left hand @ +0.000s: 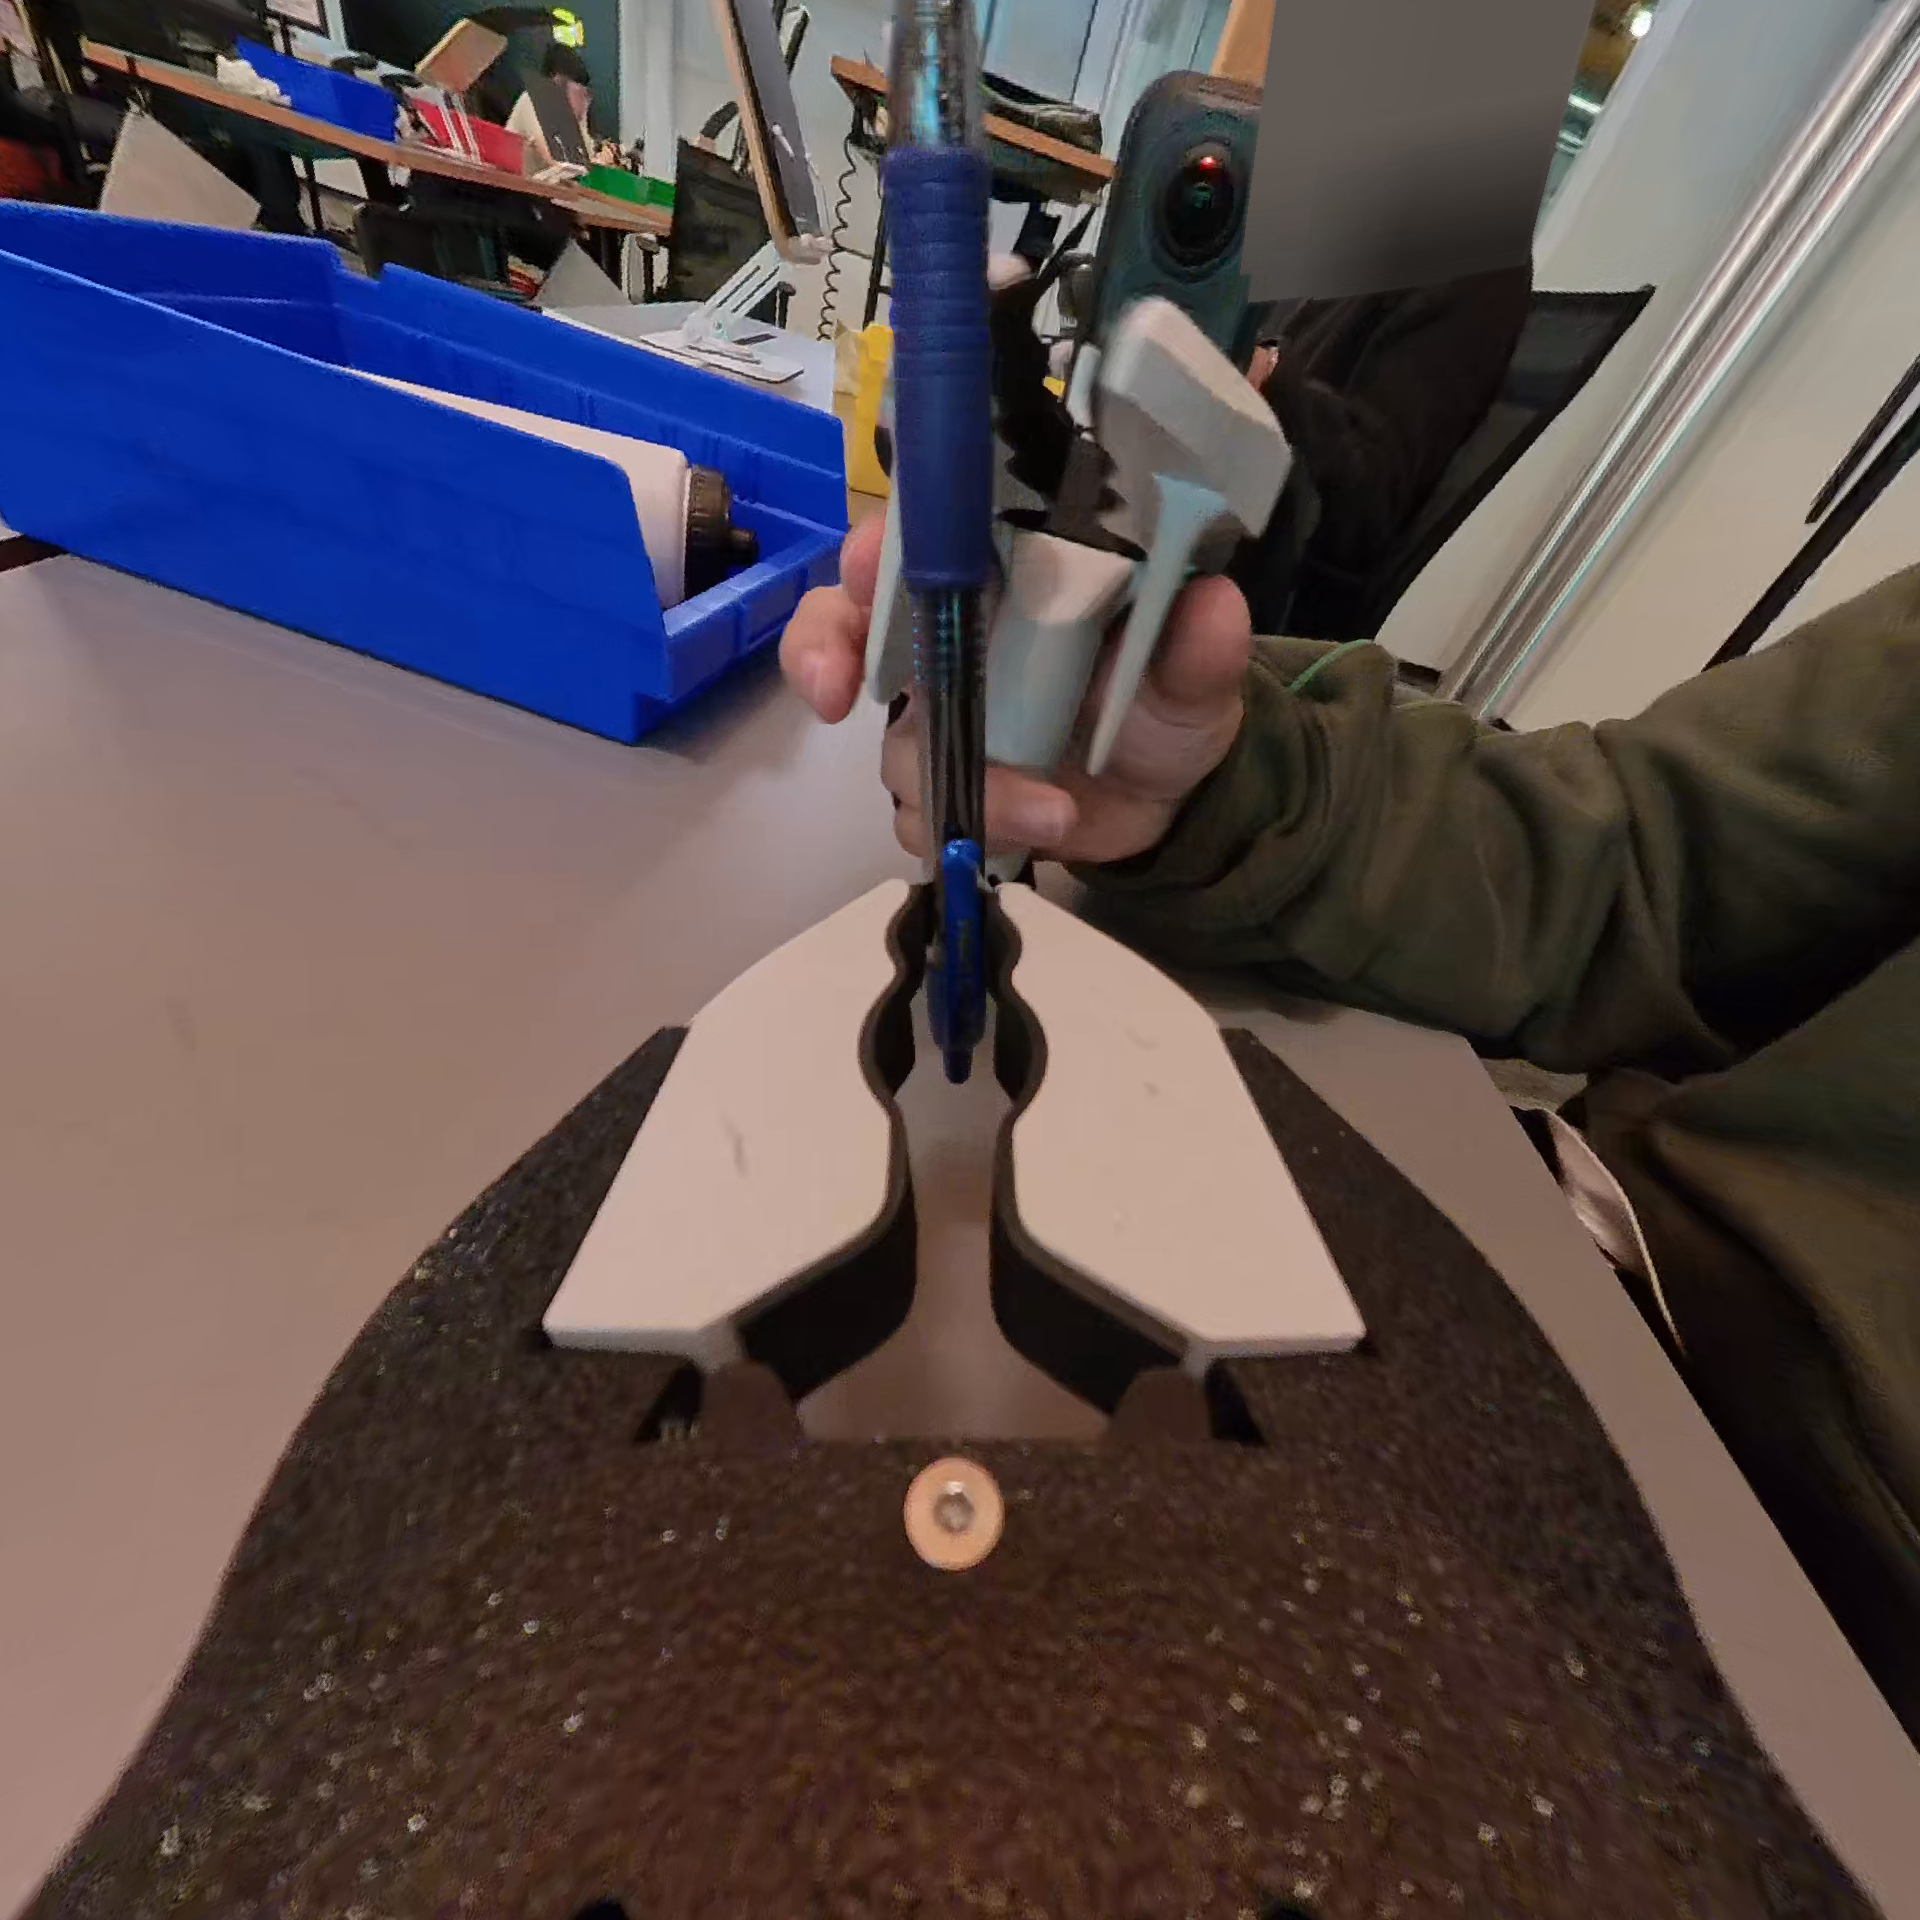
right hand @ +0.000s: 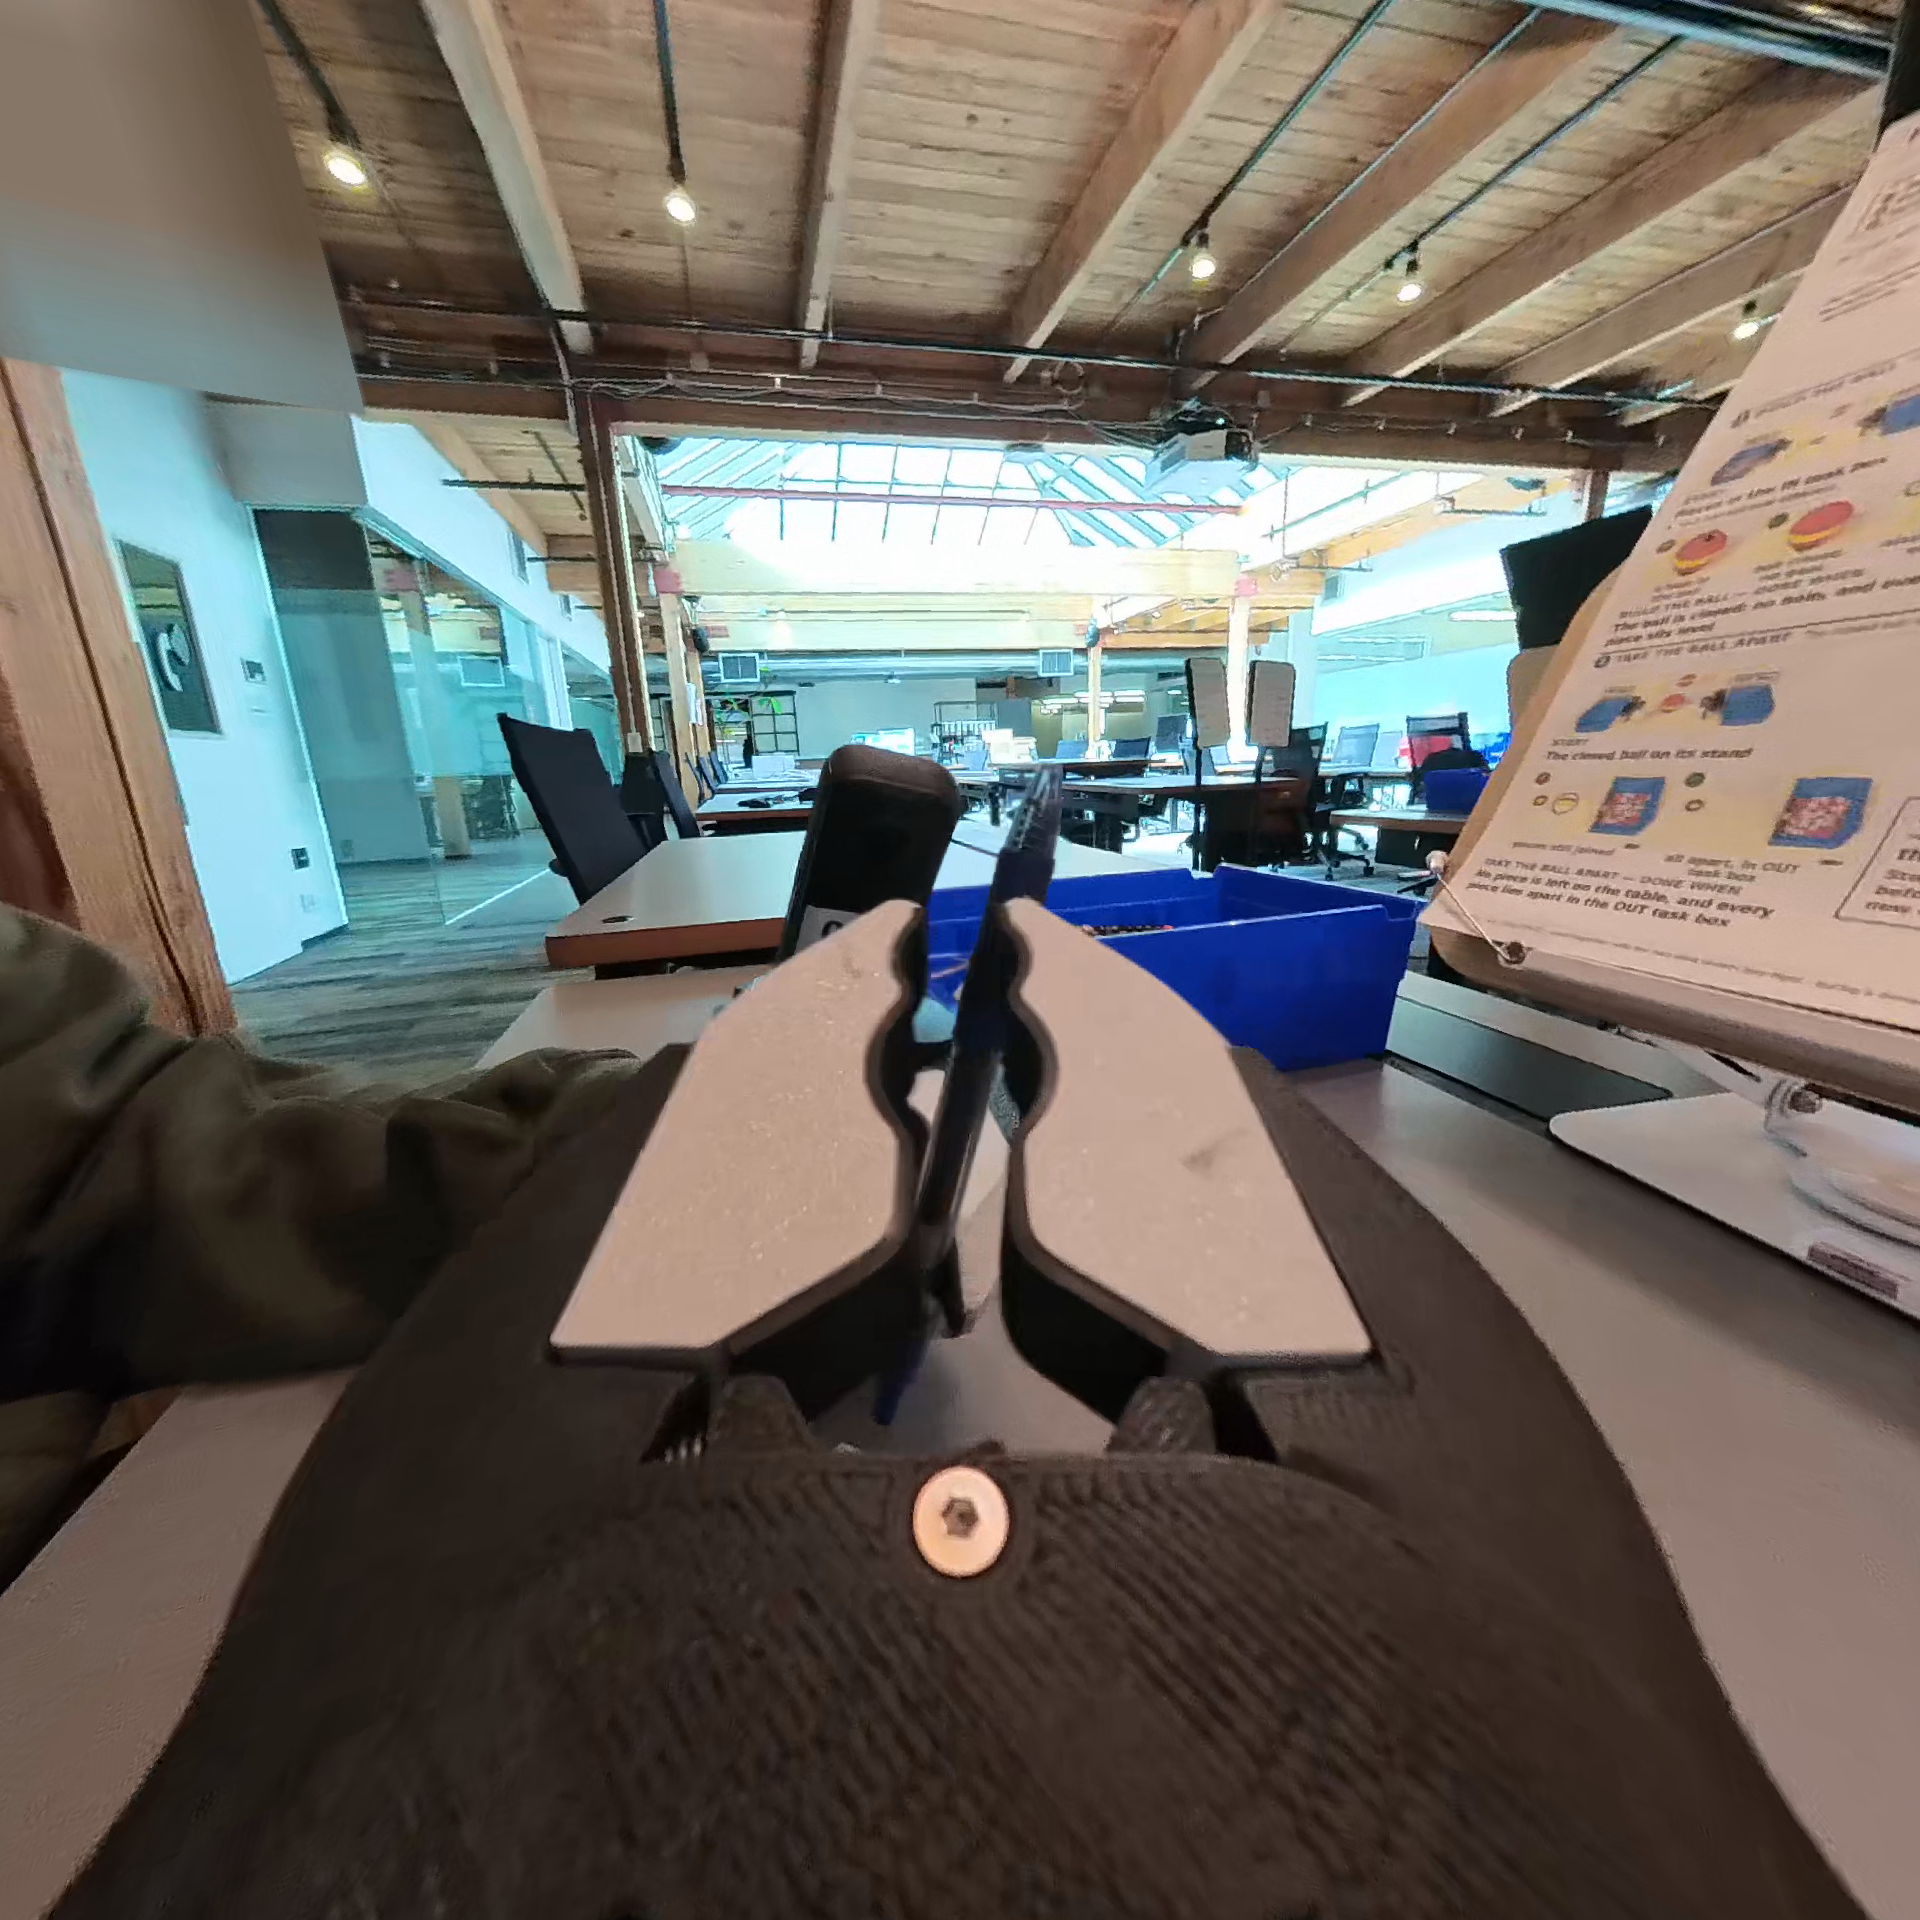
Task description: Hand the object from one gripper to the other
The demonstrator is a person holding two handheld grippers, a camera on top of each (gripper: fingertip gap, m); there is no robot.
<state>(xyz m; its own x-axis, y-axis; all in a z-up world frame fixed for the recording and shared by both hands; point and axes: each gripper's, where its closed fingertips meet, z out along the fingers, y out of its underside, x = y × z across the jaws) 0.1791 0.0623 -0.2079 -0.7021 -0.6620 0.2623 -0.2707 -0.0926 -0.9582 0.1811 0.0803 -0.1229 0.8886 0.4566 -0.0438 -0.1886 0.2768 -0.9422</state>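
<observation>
A blue pen (left hand: pixel 940 364) stands nearly upright above the grey table (left hand: pixel 312 935). My left gripper (left hand: pixel 956 904) is shut on the pen's lower clip end, right at its fingertips. My right gripper (left hand: pixel 956 717), held in a person's hand (left hand: pixel 1174 717), faces me and has the pen's clear barrel between its grey fingers. In the right wrist view the pen (right hand: pixel 1023 842) runs slantwise through the narrow gap of the right gripper (right hand: pixel 964 925), which is shut on it. The left gripper's dark body (right hand: pixel 873 831) rises just behind the fingertips.
A blue bin (left hand: pixel 312 468) with a white roll (left hand: pixel 644 488) lies on the table at the left; it also shows in the right wrist view (right hand: pixel 1247 956). A printed sheet on a stand (right hand: pixel 1714 675) stands at the right. A green sleeve (left hand: pixel 1558 831) reaches in from the right. There is about 8 cm between the tips of the two grippers.
</observation>
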